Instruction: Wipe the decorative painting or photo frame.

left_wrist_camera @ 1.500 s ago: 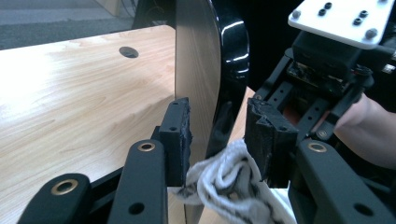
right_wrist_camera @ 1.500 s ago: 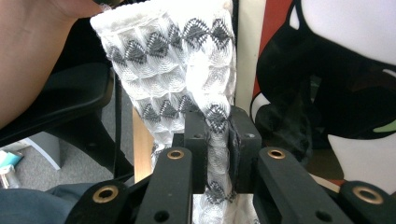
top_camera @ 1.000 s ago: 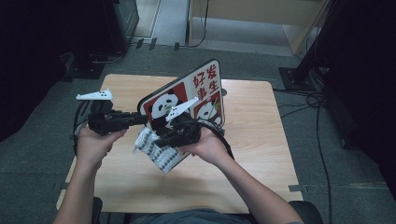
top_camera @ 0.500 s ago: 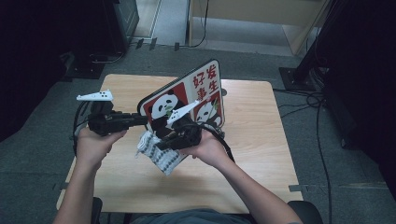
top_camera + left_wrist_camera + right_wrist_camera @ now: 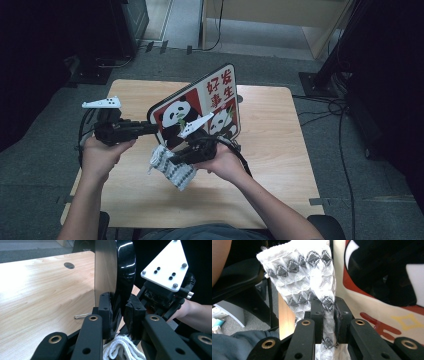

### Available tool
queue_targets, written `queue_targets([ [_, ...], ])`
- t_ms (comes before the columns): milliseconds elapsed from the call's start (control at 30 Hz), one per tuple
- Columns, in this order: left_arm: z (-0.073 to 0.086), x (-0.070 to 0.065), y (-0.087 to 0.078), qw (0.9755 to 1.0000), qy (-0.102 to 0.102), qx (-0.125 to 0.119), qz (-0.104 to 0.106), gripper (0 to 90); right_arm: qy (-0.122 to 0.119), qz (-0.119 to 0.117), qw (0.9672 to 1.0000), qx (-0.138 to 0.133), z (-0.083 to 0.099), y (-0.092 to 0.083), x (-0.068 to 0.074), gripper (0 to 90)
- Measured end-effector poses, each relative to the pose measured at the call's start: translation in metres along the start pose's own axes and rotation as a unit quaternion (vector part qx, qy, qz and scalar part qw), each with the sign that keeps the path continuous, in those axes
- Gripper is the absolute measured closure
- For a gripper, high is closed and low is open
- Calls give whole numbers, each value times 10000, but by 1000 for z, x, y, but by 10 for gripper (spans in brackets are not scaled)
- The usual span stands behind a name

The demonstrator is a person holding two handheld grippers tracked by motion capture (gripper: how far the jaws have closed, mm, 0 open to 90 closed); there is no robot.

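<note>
One overhead camera, two riding on the grippers

The high view looks forward and down on the table; each gripper view looks very close along its own jaws, and all three share the panda board and patterned cloth.

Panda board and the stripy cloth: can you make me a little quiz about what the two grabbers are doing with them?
1. True or false: the left gripper has its jaws clamped on the edge of the panda board.
2. What does the right gripper hold? A) a cable B) the white patterned cloth C) a pen
3. Fill in: the panda board is held up, tilted, above the wooden ____.

Key
1. True. In the left gripper view both pads sit against the board's glossy black rim.
2. B. The right gripper view shows the cloth pinched between the jaws.
3. Table.
</note>
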State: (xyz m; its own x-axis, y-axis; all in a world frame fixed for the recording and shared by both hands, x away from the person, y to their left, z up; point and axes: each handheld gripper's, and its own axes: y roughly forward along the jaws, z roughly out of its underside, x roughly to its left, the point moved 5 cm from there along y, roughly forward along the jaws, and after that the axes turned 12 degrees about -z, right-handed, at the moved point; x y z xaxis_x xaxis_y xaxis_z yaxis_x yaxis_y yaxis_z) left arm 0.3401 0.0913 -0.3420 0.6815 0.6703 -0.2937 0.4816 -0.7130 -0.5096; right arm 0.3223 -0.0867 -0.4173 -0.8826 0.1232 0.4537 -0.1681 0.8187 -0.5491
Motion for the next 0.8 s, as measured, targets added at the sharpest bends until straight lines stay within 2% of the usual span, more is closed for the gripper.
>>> queue_targets([
  [433,1,1,0,10000,-19,25,39,769,-66,-21,10000,-32,12,6,-5,812],
  [800,1,0,0,10000,-3,57,55,767,-10,1,10000,28,28,13,-11,811],
])
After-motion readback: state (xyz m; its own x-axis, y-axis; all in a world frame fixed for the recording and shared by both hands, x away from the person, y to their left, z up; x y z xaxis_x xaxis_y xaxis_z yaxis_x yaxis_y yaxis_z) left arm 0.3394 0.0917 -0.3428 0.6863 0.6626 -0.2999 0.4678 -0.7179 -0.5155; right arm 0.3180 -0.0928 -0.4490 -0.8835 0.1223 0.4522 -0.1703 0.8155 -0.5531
